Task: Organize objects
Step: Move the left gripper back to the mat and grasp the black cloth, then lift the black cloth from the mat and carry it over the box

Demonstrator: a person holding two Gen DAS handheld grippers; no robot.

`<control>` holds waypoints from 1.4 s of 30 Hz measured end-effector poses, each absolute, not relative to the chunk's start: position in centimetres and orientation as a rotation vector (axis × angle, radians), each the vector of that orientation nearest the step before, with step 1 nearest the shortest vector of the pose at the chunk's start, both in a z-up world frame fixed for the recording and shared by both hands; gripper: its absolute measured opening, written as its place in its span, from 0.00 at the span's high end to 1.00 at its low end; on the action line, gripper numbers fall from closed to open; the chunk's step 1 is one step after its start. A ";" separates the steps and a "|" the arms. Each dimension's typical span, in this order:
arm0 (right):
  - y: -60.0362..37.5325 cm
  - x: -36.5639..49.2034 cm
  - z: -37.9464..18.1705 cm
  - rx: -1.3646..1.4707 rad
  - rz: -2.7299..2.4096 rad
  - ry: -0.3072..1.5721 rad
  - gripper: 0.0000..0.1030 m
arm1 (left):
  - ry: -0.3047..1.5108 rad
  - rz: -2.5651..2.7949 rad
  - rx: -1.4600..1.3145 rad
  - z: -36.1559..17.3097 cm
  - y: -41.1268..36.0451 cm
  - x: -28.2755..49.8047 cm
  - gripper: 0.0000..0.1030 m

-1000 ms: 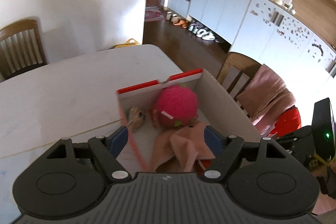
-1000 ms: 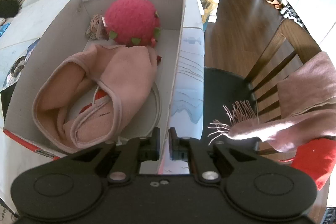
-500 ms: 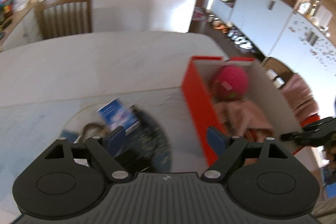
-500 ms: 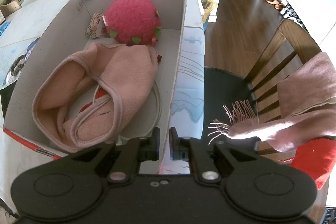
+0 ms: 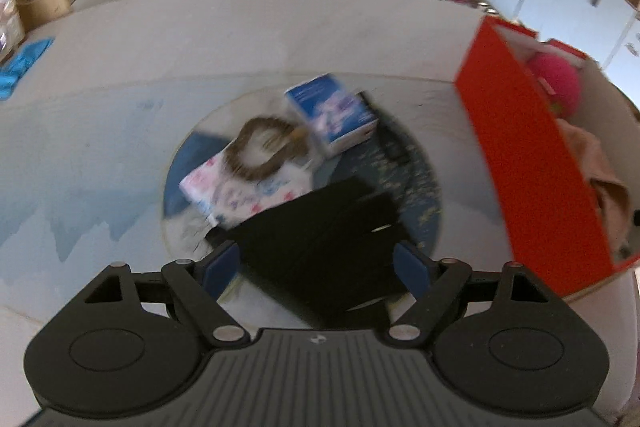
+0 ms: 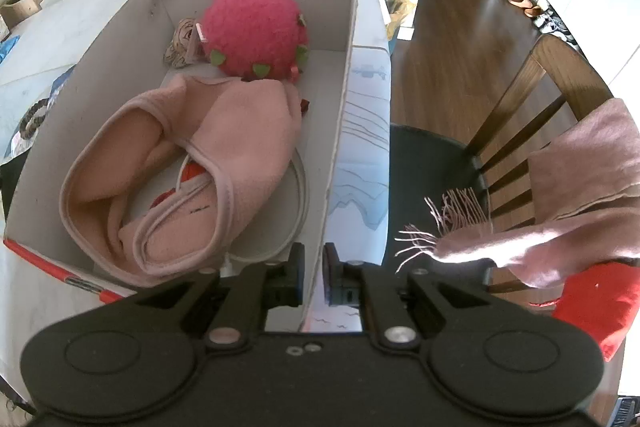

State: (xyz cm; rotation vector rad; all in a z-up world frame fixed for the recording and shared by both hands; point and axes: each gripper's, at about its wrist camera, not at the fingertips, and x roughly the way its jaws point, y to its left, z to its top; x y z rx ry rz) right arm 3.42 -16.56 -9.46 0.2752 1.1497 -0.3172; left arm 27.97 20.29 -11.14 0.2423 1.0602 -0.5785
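Left tongs (image 5: 316,265) wide above black pouch (image 5: 328,247); right tongs (image 6: 314,277) clamped on box wall (image 6: 340,131), plush (image 6: 254,29) at 12 o'clock.

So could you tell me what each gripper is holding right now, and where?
The right gripper is clamped on the box at its near side wall. The left gripper is open and holds nothing.
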 end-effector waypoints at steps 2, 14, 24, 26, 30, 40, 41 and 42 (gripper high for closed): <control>-16.6 3.5 -9.4 0.275 -0.317 1.150 0.92 | 1.078 -0.547 0.215 -12.0 20.9 28.5 0.19; -16.5 3.3 -9.7 0.278 -0.317 1.156 0.92 | 1.154 -0.477 0.188 -15.4 21.3 29.5 0.19; -16.5 3.3 -9.7 0.280 -0.317 1.157 0.92 | 1.134 -0.463 0.228 -15.3 20.5 29.0 0.59; -16.5 3.3 -9.7 0.280 -0.317 1.158 0.92 | 1.125 -0.463 0.233 -15.2 20.2 28.8 0.66; -16.5 3.3 -9.7 0.281 -0.317 1.159 0.92 | 1.102 -0.450 0.231 -14.6 20.1 28.3 0.82; -16.5 3.1 -9.9 0.282 -0.319 1.160 0.93 | 1.045 -0.497 0.145 -11.3 20.5 26.9 0.95; -16.4 3.0 -9.9 0.282 -0.319 1.161 0.93 | 1.033 -0.507 0.142 -10.9 20.5 26.8 0.95; -16.4 3.0 -9.9 0.281 -0.318 1.161 0.93 | 1.028 -0.527 0.128 -10.4 20.5 26.7 0.95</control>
